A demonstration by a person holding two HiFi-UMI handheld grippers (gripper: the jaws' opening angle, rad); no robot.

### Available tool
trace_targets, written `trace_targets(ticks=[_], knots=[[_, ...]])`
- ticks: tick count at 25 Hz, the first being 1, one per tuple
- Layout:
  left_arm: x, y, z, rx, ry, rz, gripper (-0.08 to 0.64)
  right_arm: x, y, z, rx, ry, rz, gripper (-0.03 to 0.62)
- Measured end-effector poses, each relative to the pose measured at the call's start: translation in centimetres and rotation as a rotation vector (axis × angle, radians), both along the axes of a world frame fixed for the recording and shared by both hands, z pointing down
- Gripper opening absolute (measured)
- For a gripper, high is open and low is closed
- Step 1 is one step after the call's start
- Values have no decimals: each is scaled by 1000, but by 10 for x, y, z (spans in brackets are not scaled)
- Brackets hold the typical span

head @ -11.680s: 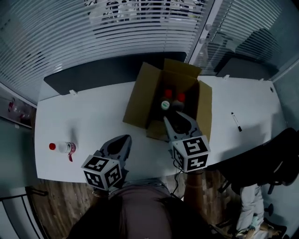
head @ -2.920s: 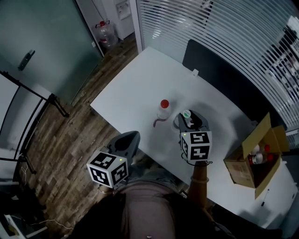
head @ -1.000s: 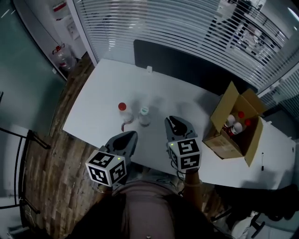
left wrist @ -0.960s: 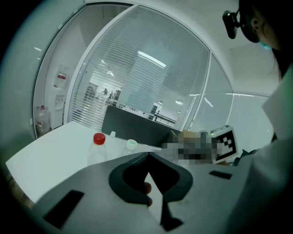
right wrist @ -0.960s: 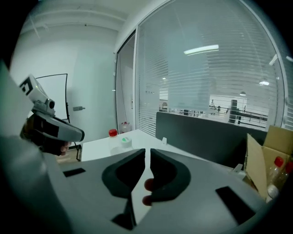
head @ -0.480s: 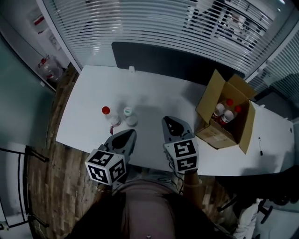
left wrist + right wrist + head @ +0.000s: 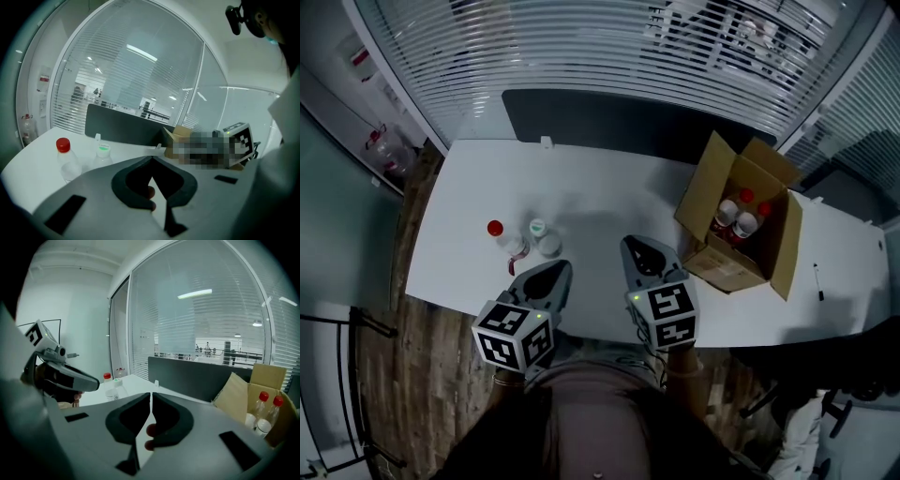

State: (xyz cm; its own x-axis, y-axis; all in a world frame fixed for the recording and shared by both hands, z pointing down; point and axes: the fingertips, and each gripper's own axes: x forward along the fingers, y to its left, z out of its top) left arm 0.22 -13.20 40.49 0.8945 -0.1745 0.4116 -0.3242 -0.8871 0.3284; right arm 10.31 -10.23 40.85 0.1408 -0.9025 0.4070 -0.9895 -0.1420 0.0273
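The two bottles stand close together near the table's (image 7: 609, 192) front edge, so a gripper coming in beside one could well clip the other. Being light and clear, either would probably tip and roll toward the floor. With both pairs of jaws pressed together, any forward push would shove a bottle rather than take it.

The left gripper (image 7: 553, 270) hovers above the front edge with nothing between its jaws. The red-capped bottle (image 7: 495, 232) and the green-capped bottle (image 7: 539, 234) are near it, at about 11 o'clock. In its own view they show at 10 o'clock, upright and just beside each other.

The right gripper (image 7: 635, 247) is held level beside it, also pointing toward 12 o'clock, its jaws likewise closed on nothing. It sits between the two bottles at its 9 o'clock and the open cardboard box (image 7: 722, 267) at its 2 o'clock. More capped bottles (image 7: 736, 217) stand upright in that box. A pen (image 7: 817, 278) lies well apart at 3 o'clock.
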Motion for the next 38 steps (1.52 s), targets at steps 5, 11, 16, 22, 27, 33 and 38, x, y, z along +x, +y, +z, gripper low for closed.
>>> trace_targets(ticks=[5, 11, 16, 22, 27, 33, 38], knots=[[11, 9, 0, -13, 11, 18, 5, 2, 9, 0, 14, -20, -4, 35], [28, 23, -3, -24, 25, 66, 6, 9, 28, 5, -10, -25, 9, 35], [51, 42, -3, -17, 25, 137, 6, 21, 45, -10, 40, -25, 52, 35], [79, 71, -4, -9, 19, 244, 6, 42, 79, -13, 56, -18, 144, 35], [101, 94, -5, -6, 15, 326, 6, 60, 109, -18, 71, -11, 225, 35], [122, 126, -3, -9, 8, 430, 6, 81, 147, -13, 55, 5, 329, 35], [133, 154, -1, -13, 13, 505, 6, 86, 175, -14, 70, -6, 403, 35]])
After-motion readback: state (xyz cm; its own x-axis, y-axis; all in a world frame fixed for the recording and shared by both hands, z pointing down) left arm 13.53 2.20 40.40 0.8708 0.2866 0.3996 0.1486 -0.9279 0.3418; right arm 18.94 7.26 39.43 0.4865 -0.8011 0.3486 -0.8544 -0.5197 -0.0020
